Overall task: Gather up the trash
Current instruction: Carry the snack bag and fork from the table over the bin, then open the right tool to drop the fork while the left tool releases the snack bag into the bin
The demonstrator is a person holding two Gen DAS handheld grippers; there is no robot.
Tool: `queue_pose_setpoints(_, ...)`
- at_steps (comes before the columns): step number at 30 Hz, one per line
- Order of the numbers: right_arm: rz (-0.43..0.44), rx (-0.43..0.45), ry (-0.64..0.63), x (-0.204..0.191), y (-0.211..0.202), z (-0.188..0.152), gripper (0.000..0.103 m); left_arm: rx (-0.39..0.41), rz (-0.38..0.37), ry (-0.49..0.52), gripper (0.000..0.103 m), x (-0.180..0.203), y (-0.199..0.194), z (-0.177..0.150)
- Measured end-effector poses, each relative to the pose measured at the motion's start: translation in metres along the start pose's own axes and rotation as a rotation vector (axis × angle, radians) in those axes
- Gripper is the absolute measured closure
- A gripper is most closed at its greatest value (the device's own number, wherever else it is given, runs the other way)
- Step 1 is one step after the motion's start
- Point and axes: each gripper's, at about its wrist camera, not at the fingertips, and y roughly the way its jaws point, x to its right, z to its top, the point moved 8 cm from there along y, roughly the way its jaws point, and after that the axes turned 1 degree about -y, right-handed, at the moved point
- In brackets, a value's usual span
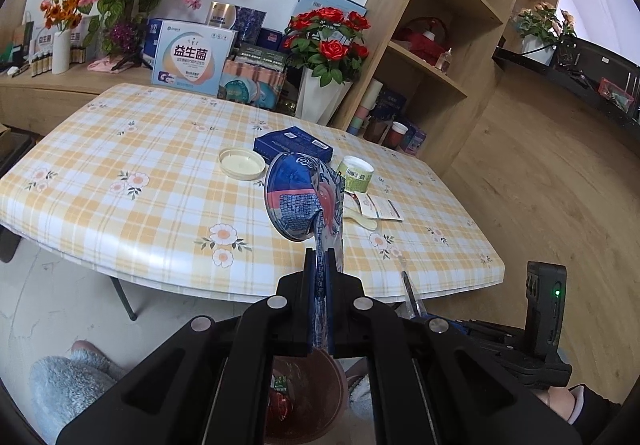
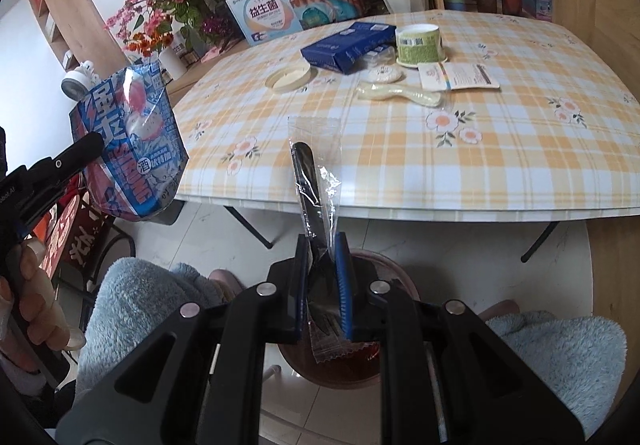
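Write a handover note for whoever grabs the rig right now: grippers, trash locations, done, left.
Left gripper: shut on blue drink pouch.
Right gripper: shut on wrapped black fork.
Both are over the reddish bin on the floor by the table edge; the bin already has some trash in it.
Left on the table: blue box, green cup, cream lid, plastic spoon, paper packet, small round white piece.
Next, probably: drop both items, then return.
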Motion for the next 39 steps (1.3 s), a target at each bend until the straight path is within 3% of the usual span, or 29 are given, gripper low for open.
queue_pose_setpoints(9, 0.028, -0.069, -0.009, -0.007, 0.016, -0.013, 0.078, -0.018, 0.013, -0.019, 0.099, -0.006, 0.008, -0.006)
queue_pose_setpoints(17, 0.044, -0.086, 0.006, -0.007, 0.021, -0.017, 0.066, -0.038, 0.015, -0.024, 0.099, -0.007, 0.015, -0.012)
queue_pose_setpoints(20, 0.023, -0.053, 0.007, -0.004, 0.016, -0.012, 0.044, -0.042, 0.016, -0.02, 0.099, -0.006, 0.016, -0.013)
queue_pose_setpoints(22, -0.009, -0.016, -0.002, -0.002, 0.011, -0.006, 0.022, -0.043, 0.015, -0.021, 0.099, -0.006, 0.016, -0.014)
queue_pose_setpoints(24, -0.047, 0.032, -0.008, 0.003, 0.004, 0.002, 0.011, -0.047, 0.015, -0.02, 0.099, -0.006, 0.016, -0.015)
queue_pose_setpoints(27, -0.117, 0.099, -0.005, 0.013, -0.008, 0.013, 0.006, -0.052, 0.015, -0.015, 0.099, -0.004, 0.017, -0.017)
queue_pose_setpoints(34, -0.232, 0.24, 0.061, 0.046, -0.037, 0.036, 0.006, -0.076, 0.008, 0.005, 0.099, 0.003, 0.023, -0.022)
queue_pose_setpoints(39, -0.259, 0.256, 0.091, 0.063, -0.041, 0.038, 0.006, -0.103, 0.006, 0.022, 0.099, 0.008, 0.031, -0.028)
